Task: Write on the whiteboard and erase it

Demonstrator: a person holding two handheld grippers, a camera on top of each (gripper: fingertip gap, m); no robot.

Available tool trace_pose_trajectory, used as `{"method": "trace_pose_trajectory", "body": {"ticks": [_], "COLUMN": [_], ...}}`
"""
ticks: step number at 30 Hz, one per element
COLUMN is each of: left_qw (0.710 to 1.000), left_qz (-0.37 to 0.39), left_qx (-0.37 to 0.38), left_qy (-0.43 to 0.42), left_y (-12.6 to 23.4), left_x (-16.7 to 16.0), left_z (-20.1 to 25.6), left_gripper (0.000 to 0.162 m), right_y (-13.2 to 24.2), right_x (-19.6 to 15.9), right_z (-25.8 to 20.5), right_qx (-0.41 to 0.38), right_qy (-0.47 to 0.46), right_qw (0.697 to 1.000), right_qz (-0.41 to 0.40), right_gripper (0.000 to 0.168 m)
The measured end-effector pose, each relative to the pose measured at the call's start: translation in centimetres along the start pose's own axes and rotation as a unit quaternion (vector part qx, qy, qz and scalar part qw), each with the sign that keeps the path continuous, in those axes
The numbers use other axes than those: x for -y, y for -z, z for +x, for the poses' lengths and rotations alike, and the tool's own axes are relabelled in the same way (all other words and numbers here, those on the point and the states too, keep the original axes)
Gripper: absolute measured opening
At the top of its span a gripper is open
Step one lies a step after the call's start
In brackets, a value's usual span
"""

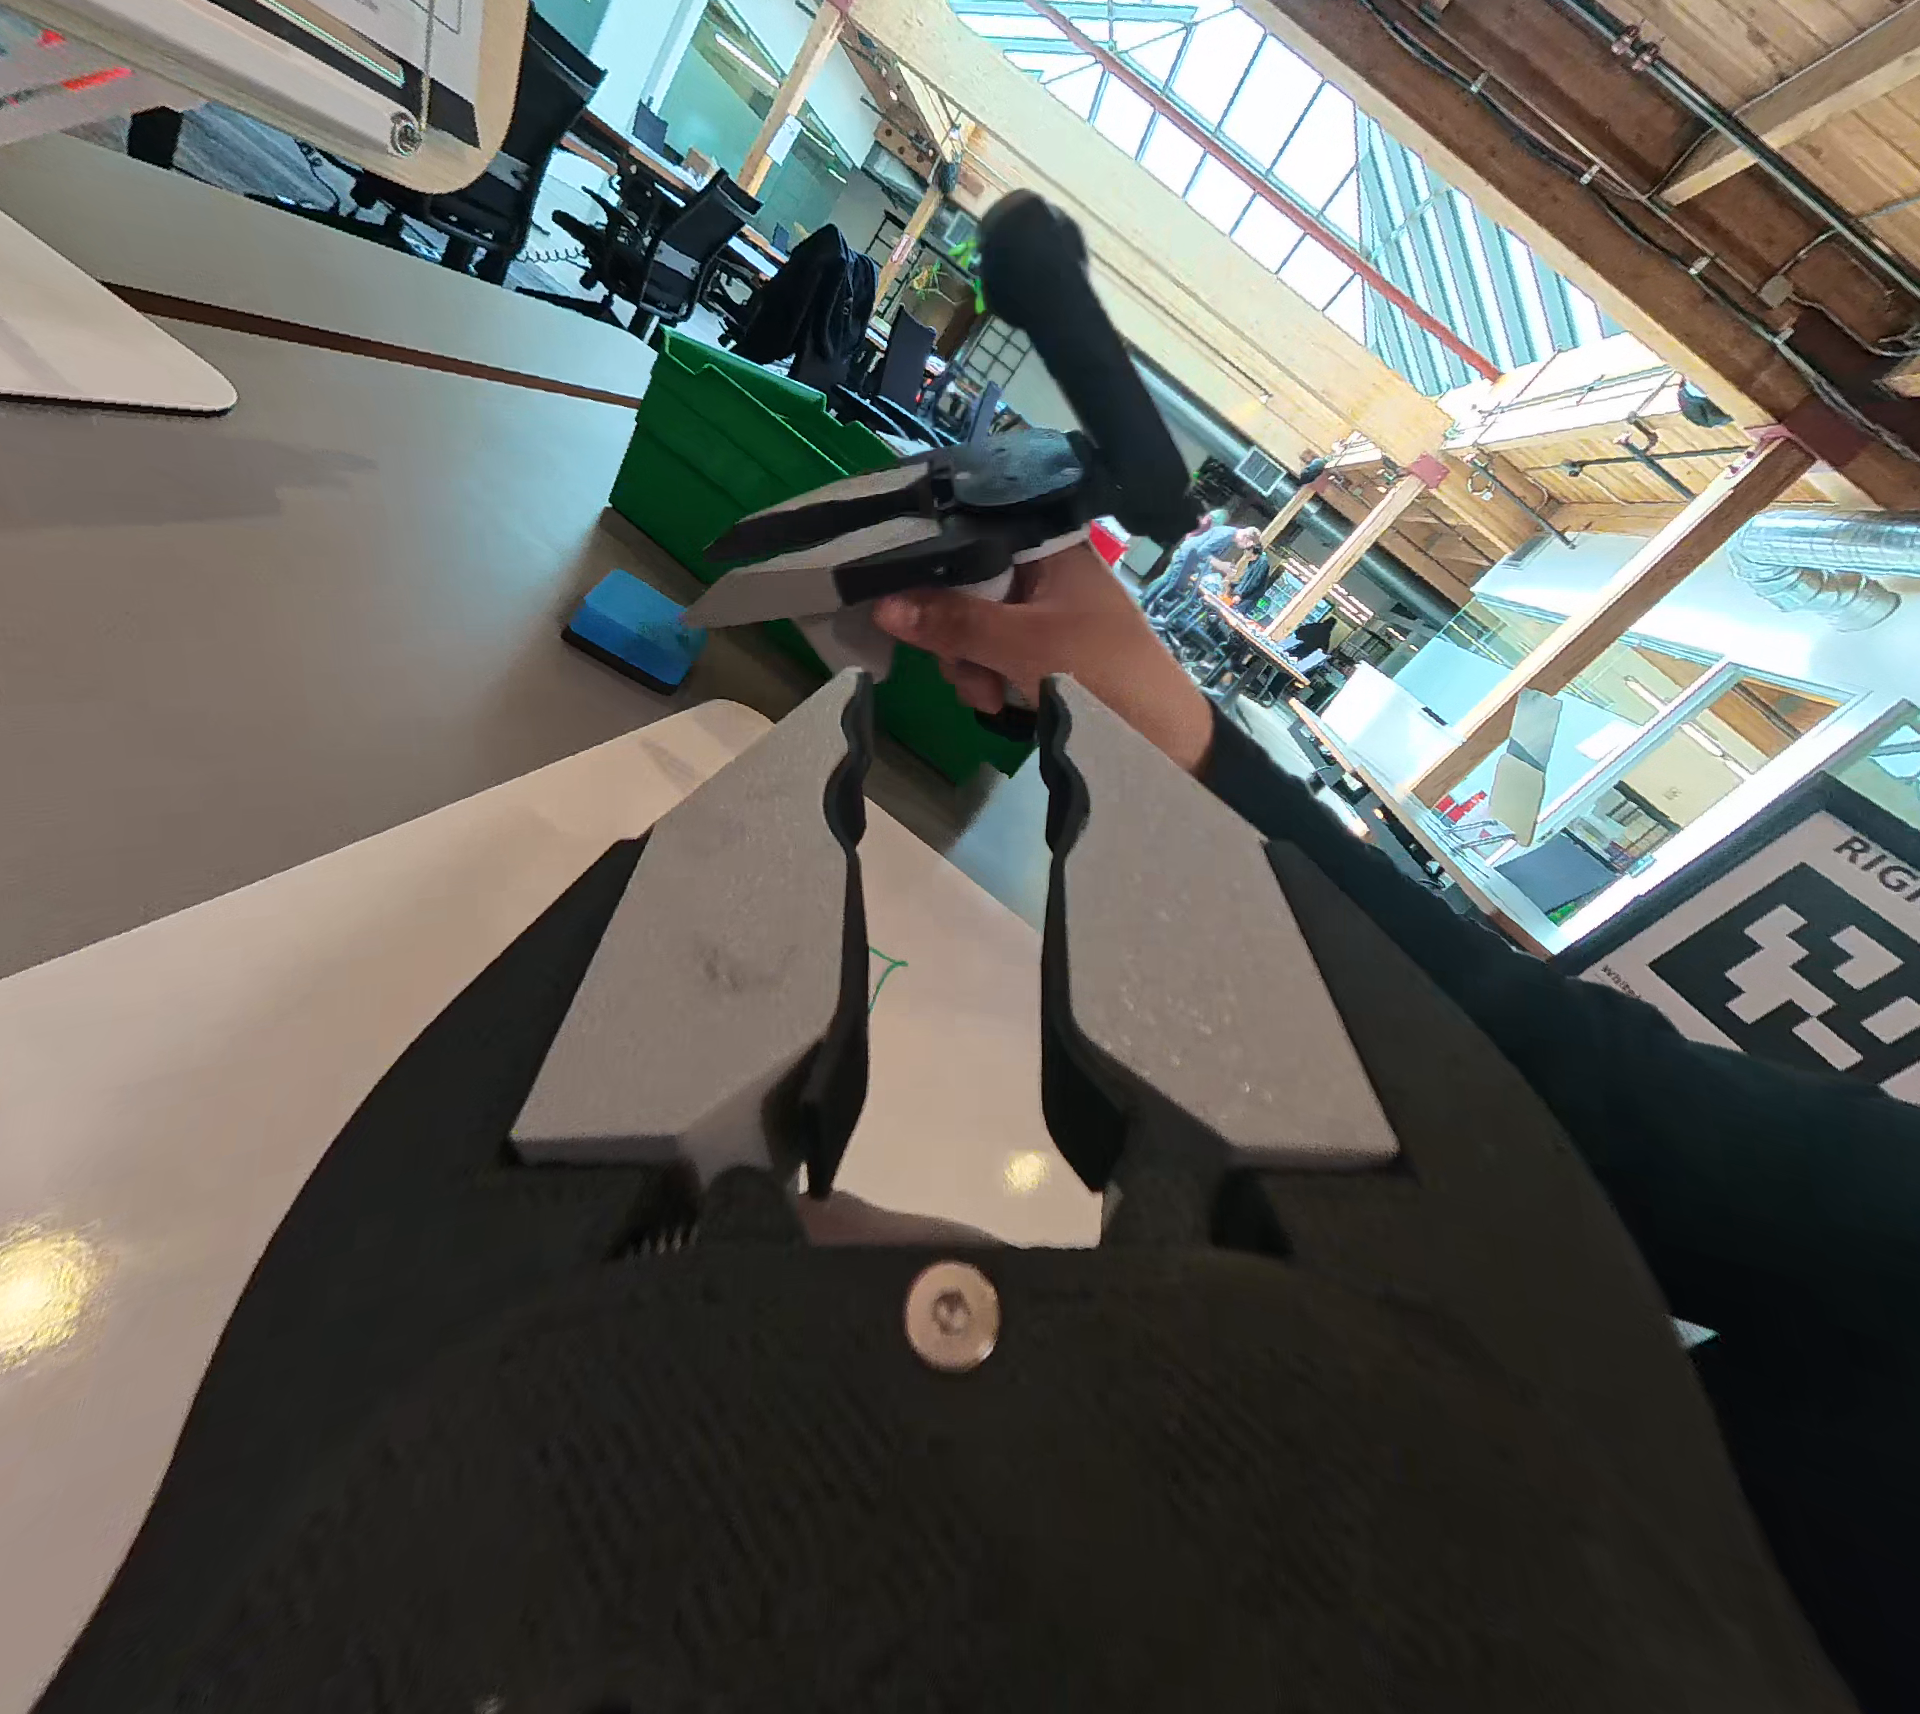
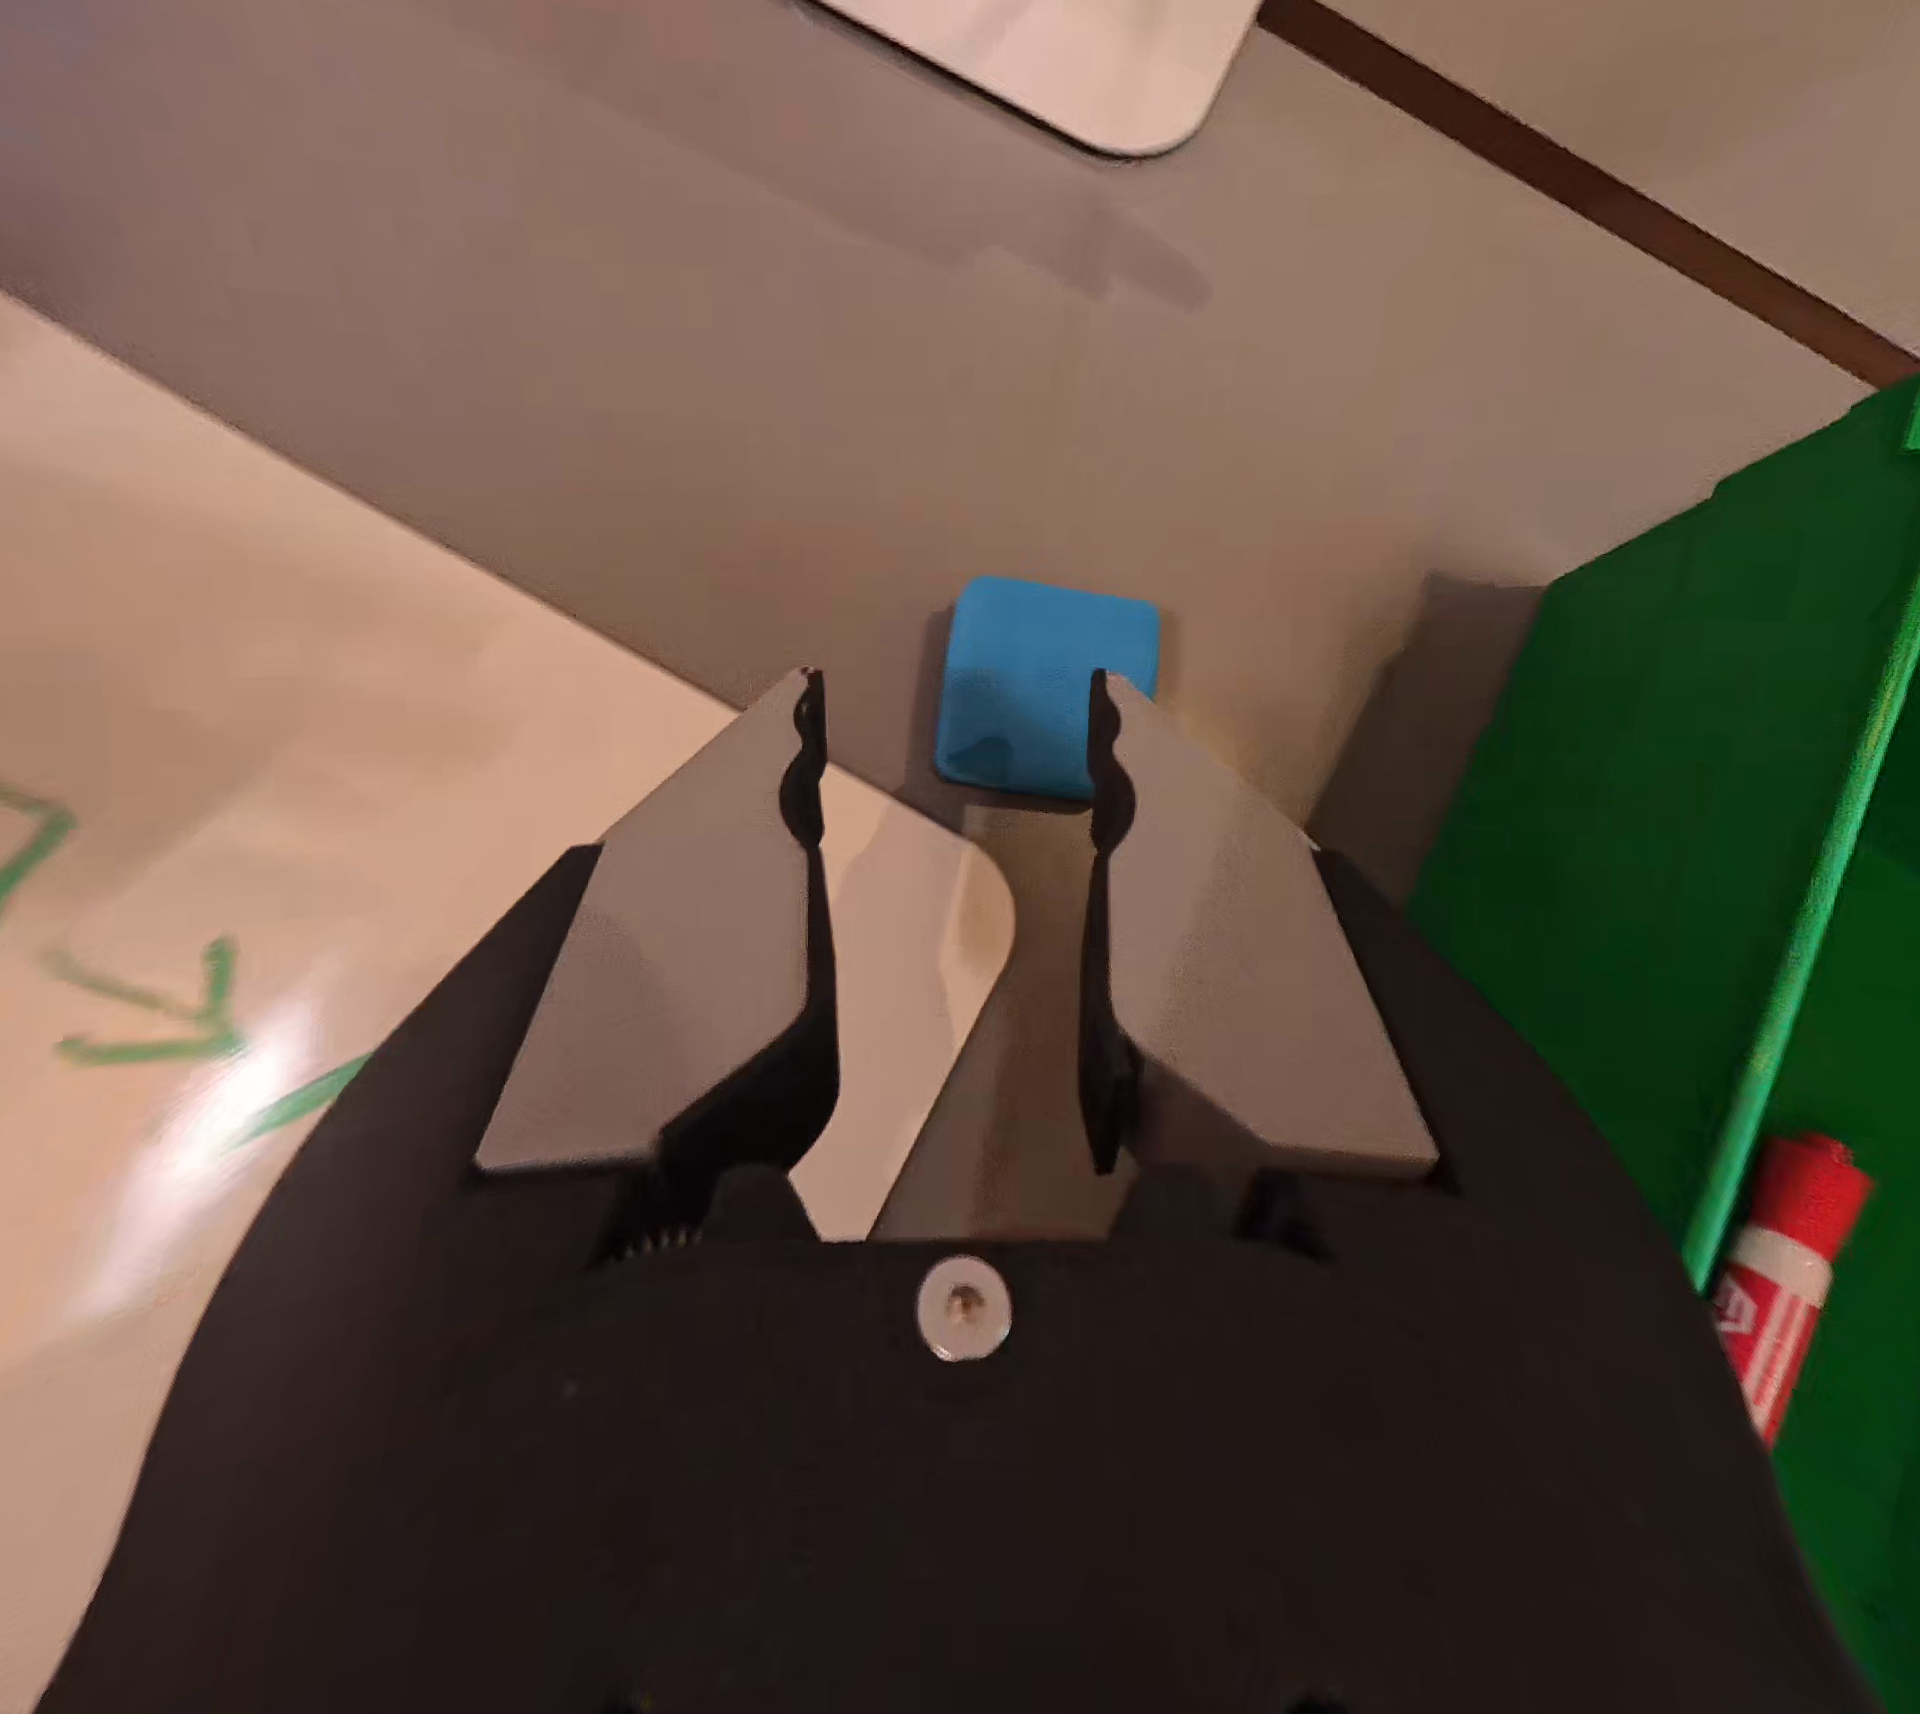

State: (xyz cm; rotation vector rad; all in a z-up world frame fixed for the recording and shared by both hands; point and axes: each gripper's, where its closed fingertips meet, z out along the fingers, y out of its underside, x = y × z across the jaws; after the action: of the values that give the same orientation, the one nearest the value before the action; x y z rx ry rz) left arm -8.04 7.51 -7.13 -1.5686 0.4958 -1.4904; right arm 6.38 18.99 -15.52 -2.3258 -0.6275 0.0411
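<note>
A white whiteboard (image 2: 312, 729) lies flat on the grey table, with green marker strokes (image 2: 156, 1041) on it; it also shows in the left wrist view (image 1: 364, 989). A blue eraser (image 2: 1029, 677) lies on the table just past the board's corner, also seen in the left wrist view (image 1: 639, 630). My right gripper (image 2: 956, 698) is open and empty, hovering above and just short of the eraser; it shows in the left wrist view (image 1: 717, 584) too. My left gripper (image 1: 951, 698) is open and empty, raised over the board.
A green bin (image 2: 1714, 833) stands right of the eraser, with a red marker (image 2: 1777, 1280) inside. A white monitor base (image 2: 1039, 2) sits at the table's back. The person's dark sleeve (image 1: 1507, 989) crosses the right side. Measured from the fingertips, the blue eraser (image 2: 1029, 677) is 4 centimeters or so from the right gripper and 25 centimeters from the left. Look for it in the left wrist view (image 1: 644, 614) too.
</note>
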Motion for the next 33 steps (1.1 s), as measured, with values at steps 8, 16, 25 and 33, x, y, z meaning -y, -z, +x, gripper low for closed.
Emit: {"method": "trace_pose_trajectory", "body": {"ticks": [8, 16, 25, 33], "left_qw": [1.000, 1.000, 1.000, 1.000], "left_qz": [0.010, 0.016, 0.015, 0.010], "left_qx": [0.003, 0.007, 0.011, 0.014], "left_qy": [0.007, 0.007, 0.005, 0.010], "left_y": [0.3, 0.6, 0.5, 0.5], "left_x": [0.6, 1.0, 0.9, 0.7], "left_z": [0.0, -0.2, -0.3, -0.6], "left_gripper": [0.029, 0.029, 0.029, 0.029], "right_y": [-4.6, -1.7, 4.0, 4.2], "right_x": [-2.3, -0.8, -4.9, -9.4], "right_z": [2.6, -0.9, -7.9, -9.1], "right_qx": [-0.022, 0.081, 0.206, 0.226], "right_qy": [-0.018, 0.003, 0.102, 0.142], "right_qw": [0.995, 0.996, 0.970, 0.954], "right_qz": [-0.096, -0.043, -0.079, -0.137], "right_gripper": [0.054, 0.051, 0.052, 0.053]}}
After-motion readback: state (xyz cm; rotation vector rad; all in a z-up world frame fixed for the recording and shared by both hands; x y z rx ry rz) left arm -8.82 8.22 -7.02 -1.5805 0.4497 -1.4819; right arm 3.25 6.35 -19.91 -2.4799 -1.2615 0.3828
